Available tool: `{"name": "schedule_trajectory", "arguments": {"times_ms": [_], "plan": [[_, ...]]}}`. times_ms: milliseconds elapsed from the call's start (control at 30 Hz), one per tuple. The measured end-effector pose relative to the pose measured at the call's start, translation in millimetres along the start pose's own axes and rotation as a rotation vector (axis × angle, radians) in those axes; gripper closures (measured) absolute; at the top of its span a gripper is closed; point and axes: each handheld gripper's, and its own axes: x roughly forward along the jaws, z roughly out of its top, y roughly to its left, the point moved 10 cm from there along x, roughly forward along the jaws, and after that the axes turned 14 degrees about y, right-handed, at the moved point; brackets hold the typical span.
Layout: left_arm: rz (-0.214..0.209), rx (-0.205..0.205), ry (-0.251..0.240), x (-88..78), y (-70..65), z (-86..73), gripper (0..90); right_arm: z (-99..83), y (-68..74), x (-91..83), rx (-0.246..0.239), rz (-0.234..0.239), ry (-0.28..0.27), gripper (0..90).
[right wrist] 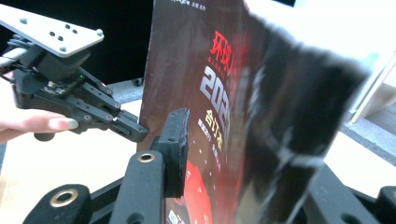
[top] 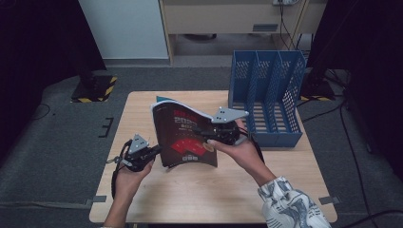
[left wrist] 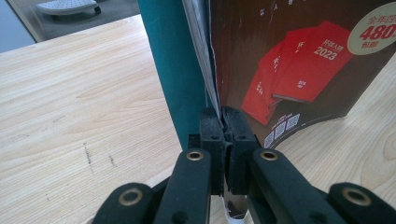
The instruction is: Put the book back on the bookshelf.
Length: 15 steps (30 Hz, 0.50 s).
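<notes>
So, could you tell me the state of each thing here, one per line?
magazine: upright on the table, bent, cover facing the person
left gripper: shut on the magazine's edge
right gripper: open, the magazine between its jaws
file rack: upright, no papers seen in it

A pale wooden surface point(top: 285, 190) stands on a grey carpeted floor point(top: 47, 156) in a dim room, strips of tape at its near corners. At its far right sits a blue perforated file rack point(top: 266, 90) with upright dividers. Black curtains point(top: 28, 42) hang on both sides. Behind, a white panel point(top: 124, 28) leans beside a light wooden cabinet point(top: 223, 16). A black stand base edged in yellow-and-black hazard tape point(top: 93, 89) rests on the floor at left, and cables point(top: 351, 142) trail across the carpet at right.
</notes>
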Motion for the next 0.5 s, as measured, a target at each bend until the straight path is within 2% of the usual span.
{"name": "schedule_trajectory", "arguments": {"times_ms": [333, 500], "plan": [[-0.001, 0.008, -0.005, -0.3, -1.3, 0.8, 87.8, 14.3, -0.8, -5.1, -0.017, 0.019, -0.015, 69.3], [-0.009, 0.022, -0.018, -1.3, -3.4, 2.5, 87.8, 14.7, -1.6, -2.2, -0.004, 0.039, -0.011, 70.5]]}}
